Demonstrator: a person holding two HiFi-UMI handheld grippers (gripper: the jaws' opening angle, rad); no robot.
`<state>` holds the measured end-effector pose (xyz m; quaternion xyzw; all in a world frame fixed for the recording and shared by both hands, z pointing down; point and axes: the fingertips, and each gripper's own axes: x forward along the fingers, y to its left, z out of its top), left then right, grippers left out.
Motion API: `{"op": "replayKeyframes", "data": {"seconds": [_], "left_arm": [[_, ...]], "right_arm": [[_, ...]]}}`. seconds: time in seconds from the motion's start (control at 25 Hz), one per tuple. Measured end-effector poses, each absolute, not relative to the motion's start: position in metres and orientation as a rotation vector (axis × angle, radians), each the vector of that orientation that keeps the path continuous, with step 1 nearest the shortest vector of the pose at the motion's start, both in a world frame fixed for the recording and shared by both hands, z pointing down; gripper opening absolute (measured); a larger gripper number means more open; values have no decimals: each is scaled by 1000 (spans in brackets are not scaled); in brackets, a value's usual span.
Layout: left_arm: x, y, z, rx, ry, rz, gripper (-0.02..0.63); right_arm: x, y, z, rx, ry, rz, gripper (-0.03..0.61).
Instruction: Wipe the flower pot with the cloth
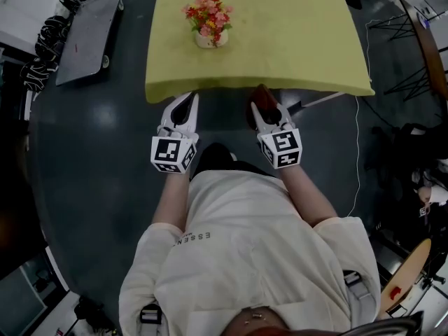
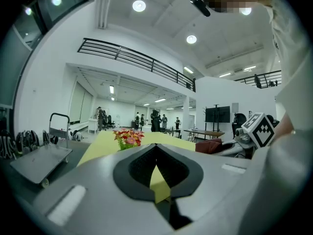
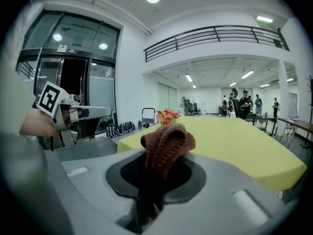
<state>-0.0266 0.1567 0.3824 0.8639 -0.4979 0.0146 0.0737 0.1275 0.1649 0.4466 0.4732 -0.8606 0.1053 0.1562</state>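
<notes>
The right gripper [image 1: 264, 112] pinches the brown knit cloth [image 3: 167, 143], the left gripper [image 1: 185, 108] is pressed together (empty), so the unbraced flower pot [image 1: 208, 39] ahead could tip.

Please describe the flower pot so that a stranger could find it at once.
Find the yellow-green table on the dark floor. The flower pot stands left of its middle: small, pale, filled with red, pink and yellow flowers, and the only thing visible on the tabletop.
</notes>
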Motion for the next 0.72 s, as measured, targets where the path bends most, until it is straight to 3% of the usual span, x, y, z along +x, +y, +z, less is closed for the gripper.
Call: {"op": "replayKeyframes", "data": {"seconds": [0.72], "left_arm": [[-52,42,429,2498,-1367,98,15]], "right_arm": [[85,52,485,1196,-2379,415,55]]}}
